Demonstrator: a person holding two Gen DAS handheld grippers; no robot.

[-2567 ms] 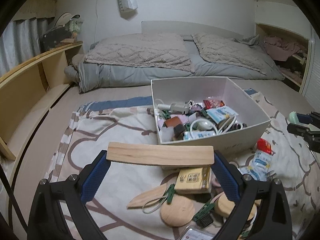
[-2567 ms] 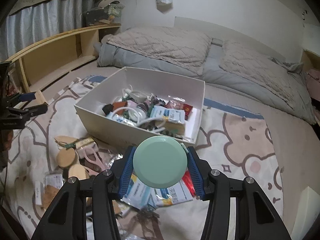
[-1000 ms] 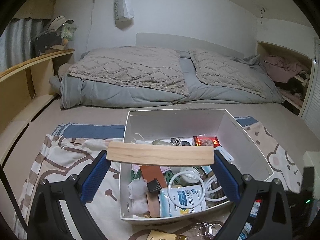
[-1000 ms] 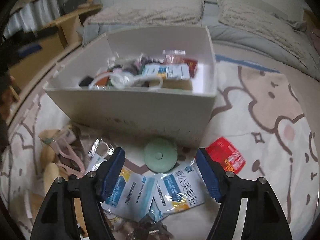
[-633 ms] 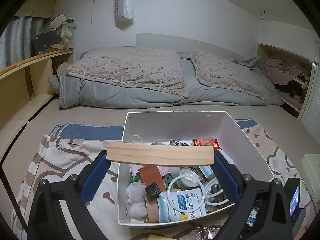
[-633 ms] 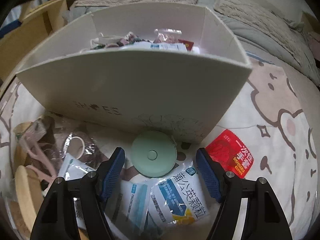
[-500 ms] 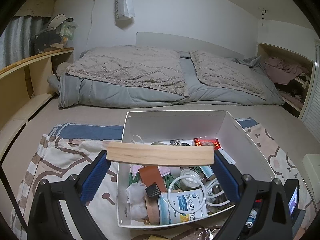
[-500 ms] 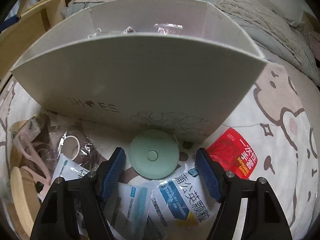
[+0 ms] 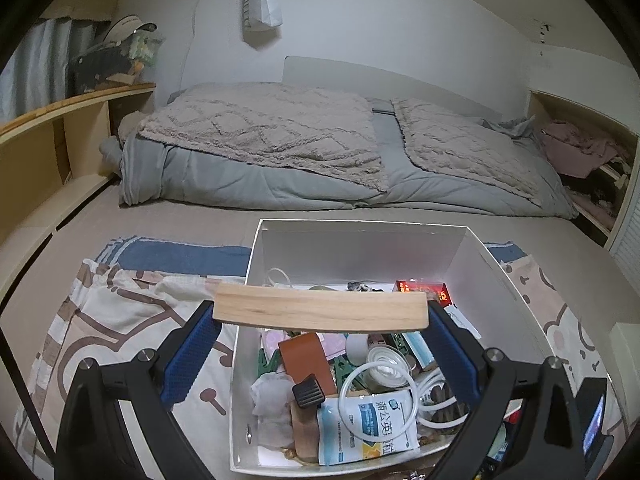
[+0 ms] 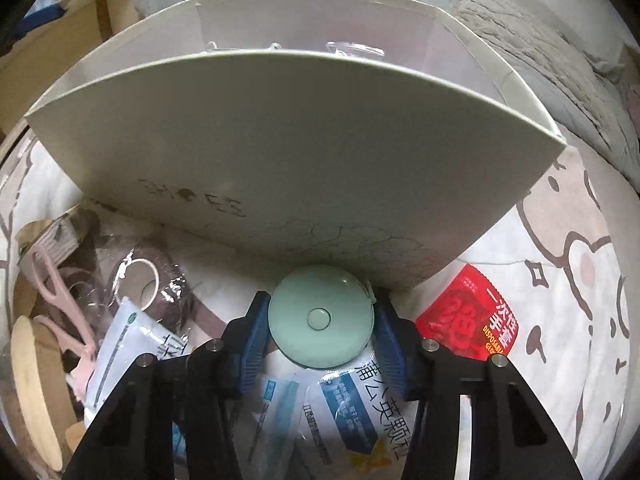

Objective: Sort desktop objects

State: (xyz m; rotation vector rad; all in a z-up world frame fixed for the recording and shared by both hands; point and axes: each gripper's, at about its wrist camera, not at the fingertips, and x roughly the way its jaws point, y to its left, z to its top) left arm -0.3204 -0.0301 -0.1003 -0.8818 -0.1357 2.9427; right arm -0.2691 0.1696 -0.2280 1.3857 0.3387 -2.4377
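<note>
From my left hand-held gripper (image 9: 320,314) the room is evenly but dimly lit, a cool indoor light falling from above; the white wall (image 9: 400,32) at twelve o'clock is the brightest area, with no hard glare. Soft shadows sit inside the white box (image 9: 360,252). Straight lines bow toward the rim, and black vignette fills the corners. From my right hand-held gripper (image 10: 320,320) the picture is darker and greener; the box wall (image 10: 280,160) bulges hugely, its near face shaded. The packets (image 10: 360,404) at six o'clock are soft and out of focus, and the edges smear.
</note>
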